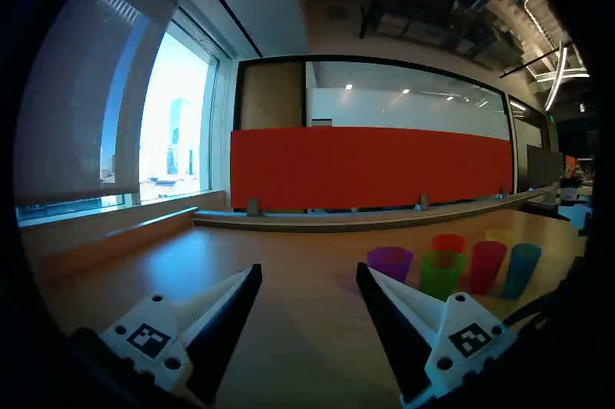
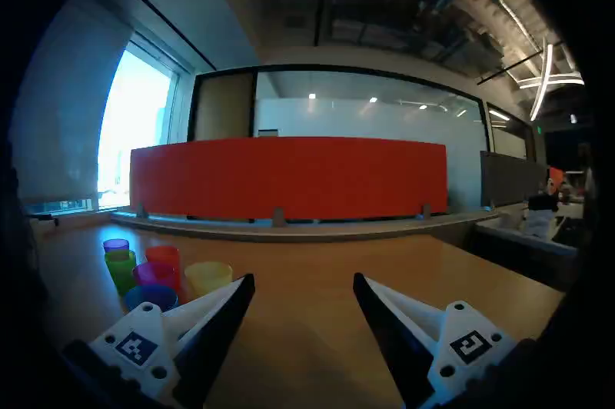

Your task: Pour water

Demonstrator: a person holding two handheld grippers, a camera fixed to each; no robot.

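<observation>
Several plastic cups stand close together on the wooden table (image 1: 307,255). In the left gripper view they are ahead to the right: a purple cup (image 1: 390,261), a green cup (image 1: 441,272), an orange cup (image 1: 448,243), a pink cup (image 1: 487,265), a yellow cup (image 1: 500,236) and a blue cup (image 1: 522,268). My left gripper (image 1: 307,274) is open just left of them with nothing between its fingers. In the right gripper view the same cluster sits at the lower left: purple cup (image 2: 116,245), green cup (image 2: 121,269), red cup (image 2: 163,257), yellow cup (image 2: 208,277), blue cup (image 2: 150,297). My right gripper (image 2: 304,282) is open and holds nothing.
A red divider panel (image 1: 369,167) stands along the table's far edge. A bright window (image 1: 173,140) and a low wooden ledge (image 1: 115,228) run along the left. More desks (image 2: 530,236) with small items lie to the right.
</observation>
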